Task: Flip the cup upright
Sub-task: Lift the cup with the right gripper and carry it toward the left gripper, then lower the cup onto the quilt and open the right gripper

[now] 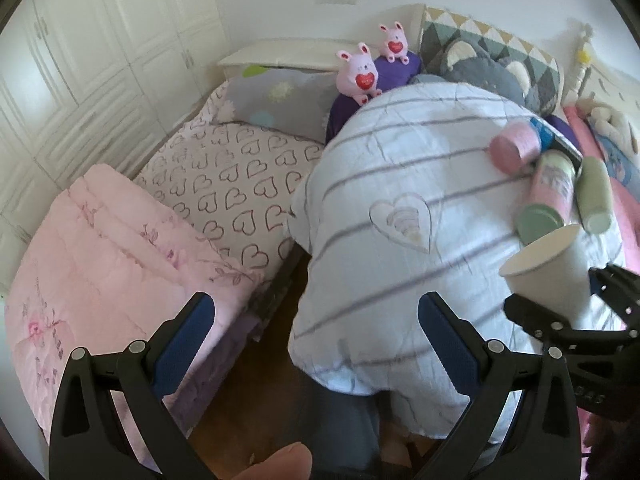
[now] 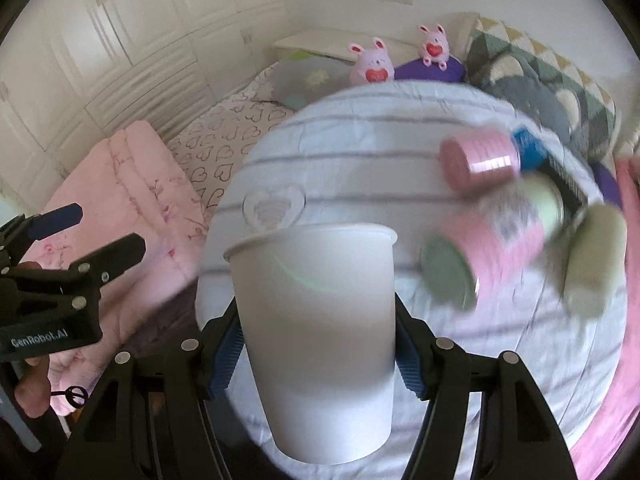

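A white paper cup [image 2: 316, 328] stands mouth-up between the fingers of my right gripper [image 2: 316, 356], which is shut on its lower wall. It hangs over the white striped quilt [image 2: 360, 160]. In the left wrist view the same cup [image 1: 548, 268] is at the right, held by the right gripper [image 1: 576, 300]. My left gripper [image 1: 316, 328] is open and empty, over the gap between the two beds. It also shows at the left of the right wrist view [image 2: 92, 232].
Pink cans [image 2: 480, 160] [image 2: 492, 248] and a pale green bottle [image 2: 596, 256] lie on the quilt at the right. A folded pink blanket [image 1: 100, 260] is on the left bed. Two pink plush rabbits [image 1: 360, 72] sit by the pillows. White wardrobes [image 1: 80, 60] stand left.
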`<state>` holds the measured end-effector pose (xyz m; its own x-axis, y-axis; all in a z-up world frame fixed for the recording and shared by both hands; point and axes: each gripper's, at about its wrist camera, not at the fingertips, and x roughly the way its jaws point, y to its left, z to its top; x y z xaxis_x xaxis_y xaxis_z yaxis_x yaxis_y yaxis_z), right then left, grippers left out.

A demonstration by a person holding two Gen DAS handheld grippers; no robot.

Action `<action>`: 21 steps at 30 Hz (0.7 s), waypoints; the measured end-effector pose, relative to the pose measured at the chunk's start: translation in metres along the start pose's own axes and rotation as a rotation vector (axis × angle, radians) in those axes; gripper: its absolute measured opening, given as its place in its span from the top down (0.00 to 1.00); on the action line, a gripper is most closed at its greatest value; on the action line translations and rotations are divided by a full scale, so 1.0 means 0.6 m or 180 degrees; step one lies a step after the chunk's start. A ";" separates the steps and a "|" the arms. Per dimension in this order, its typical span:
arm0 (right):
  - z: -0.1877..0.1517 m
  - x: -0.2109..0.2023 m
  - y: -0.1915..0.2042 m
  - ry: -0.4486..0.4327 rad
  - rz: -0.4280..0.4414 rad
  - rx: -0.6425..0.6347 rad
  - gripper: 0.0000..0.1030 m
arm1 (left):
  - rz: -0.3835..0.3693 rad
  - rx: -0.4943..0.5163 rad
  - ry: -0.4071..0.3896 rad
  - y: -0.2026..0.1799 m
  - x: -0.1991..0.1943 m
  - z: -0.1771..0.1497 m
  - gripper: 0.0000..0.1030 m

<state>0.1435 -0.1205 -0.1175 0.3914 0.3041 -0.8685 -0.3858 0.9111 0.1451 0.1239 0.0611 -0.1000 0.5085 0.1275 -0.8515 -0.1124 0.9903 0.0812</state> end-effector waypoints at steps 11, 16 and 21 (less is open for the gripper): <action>-0.039 0.057 0.003 0.0097 -0.0183 0.0121 0.18 | 0.0088 -0.0032 -0.0025 0.006 -0.041 -0.047 0.00; -0.041 0.034 0.009 -0.0040 -0.0220 0.0086 0.18 | 0.0104 -0.0052 -0.0066 0.008 -0.054 -0.052 0.00; -0.043 0.002 0.019 -0.0196 -0.0243 0.0051 0.18 | 0.0119 -0.0056 -0.0114 0.008 -0.069 -0.058 0.00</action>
<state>0.1181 -0.1170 -0.1293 0.4699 0.2498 -0.8466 -0.3398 0.9364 0.0876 0.0727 0.0584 -0.0822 0.5339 0.1665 -0.8290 -0.1467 0.9838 0.1031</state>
